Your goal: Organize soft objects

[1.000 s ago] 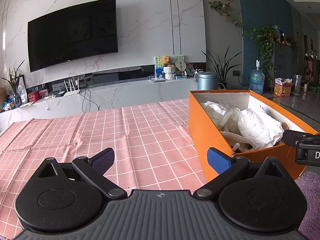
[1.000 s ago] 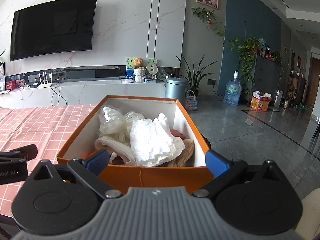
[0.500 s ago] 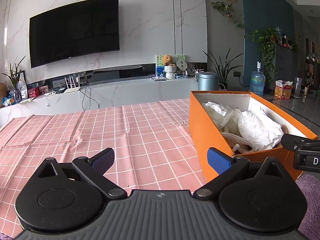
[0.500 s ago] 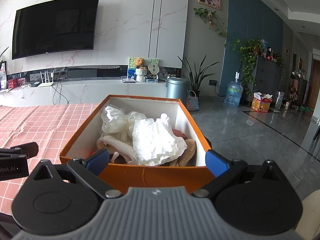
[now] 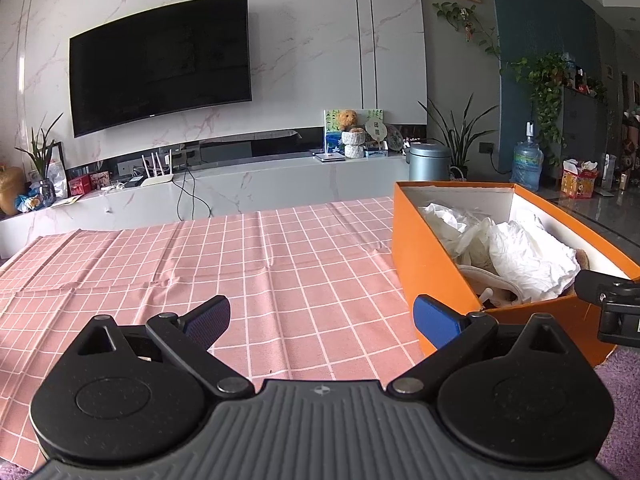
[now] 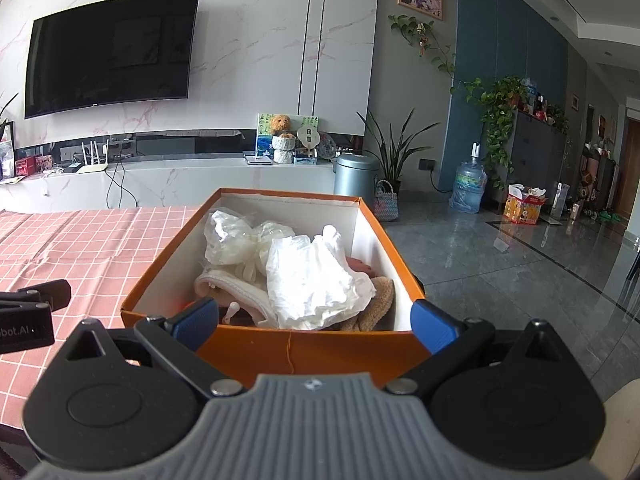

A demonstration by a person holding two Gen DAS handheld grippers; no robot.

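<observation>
Your soft things already fill the box (image 6: 304,344); the cloth (image 5: 240,272) lies bare, and your left gripper (image 5: 320,316) and right gripper (image 6: 314,320) gape wide, empty.

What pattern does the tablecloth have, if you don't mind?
Pink with a white grid check, clearest in the left wrist view: tablecloth.

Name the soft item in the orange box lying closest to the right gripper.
The crumpled white plastic bag, on top at the near end; the clear bag lies farther back.

A dark television (image 5: 160,62) hangs on the marble wall (image 5: 312,40) above grey floor tiles (image 6: 520,256).
</observation>
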